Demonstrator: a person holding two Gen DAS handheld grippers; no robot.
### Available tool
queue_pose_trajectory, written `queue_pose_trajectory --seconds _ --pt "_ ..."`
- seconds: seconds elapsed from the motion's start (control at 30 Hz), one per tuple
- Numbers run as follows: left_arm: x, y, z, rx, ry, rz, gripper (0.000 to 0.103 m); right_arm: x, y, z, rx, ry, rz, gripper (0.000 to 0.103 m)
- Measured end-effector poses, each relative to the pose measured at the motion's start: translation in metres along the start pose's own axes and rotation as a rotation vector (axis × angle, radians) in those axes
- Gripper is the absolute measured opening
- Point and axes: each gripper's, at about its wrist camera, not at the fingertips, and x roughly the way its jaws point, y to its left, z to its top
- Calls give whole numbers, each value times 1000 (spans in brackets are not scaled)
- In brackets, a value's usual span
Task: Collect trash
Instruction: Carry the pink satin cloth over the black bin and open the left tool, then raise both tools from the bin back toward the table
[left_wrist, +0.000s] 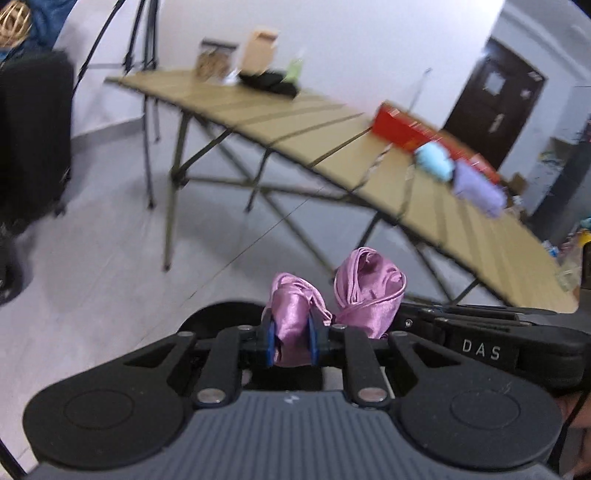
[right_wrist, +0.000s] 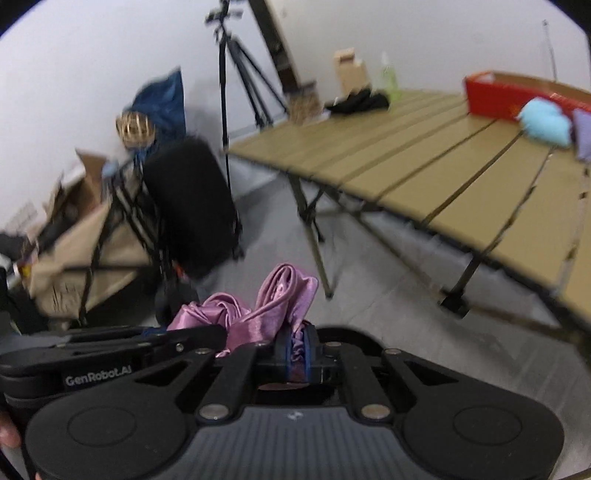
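Observation:
A shiny pink cloth (left_wrist: 295, 314) is bunched between both grippers, held in the air above the grey floor. My left gripper (left_wrist: 292, 341) is shut on one bunch of it, the blue pads pressing the fabric from both sides. A second bunch (left_wrist: 369, 291) rises to the right, where the right gripper's body reaches in. In the right wrist view my right gripper (right_wrist: 295, 350) is shut on the pink cloth (right_wrist: 280, 302); the rest of the fabric spreads left toward the left gripper's body.
A tan slatted folding table (left_wrist: 295, 114) stands ahead with a red box (left_wrist: 406, 129), a light blue bundle (left_wrist: 434, 160), a lilac bundle (left_wrist: 480, 186), a black cloth (left_wrist: 269, 83) and a cardboard box. A black suitcase (right_wrist: 192, 203), a tripod (right_wrist: 229, 92) and clutter stand at the left wall.

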Motion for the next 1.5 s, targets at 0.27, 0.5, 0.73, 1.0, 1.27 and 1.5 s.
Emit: queue_pose_trajectory --seconds 0.27,0.5,0.73,1.0,1.27,1.5 --pt "62 21 2 -22 178 87 17 68 -6 -13 -54 160 -66 7" --pt "147 47 -2 -65 399 156 24 140 -41 -16 27 359 -58 12" --pt "180 67 -6 -111 414 230 42 168 -65 -21 85 370 -99 35" --pt "183 56 -10 -64 429 281 49 177 -63 -28 46 416 -106 46" --pt "170 56 -5 -63 384 319 50 165 -54 -29 6 394 -121 51" --pt "92 30 9 -40 189 283 56 103 -35 -22 -36 273 -105 51"
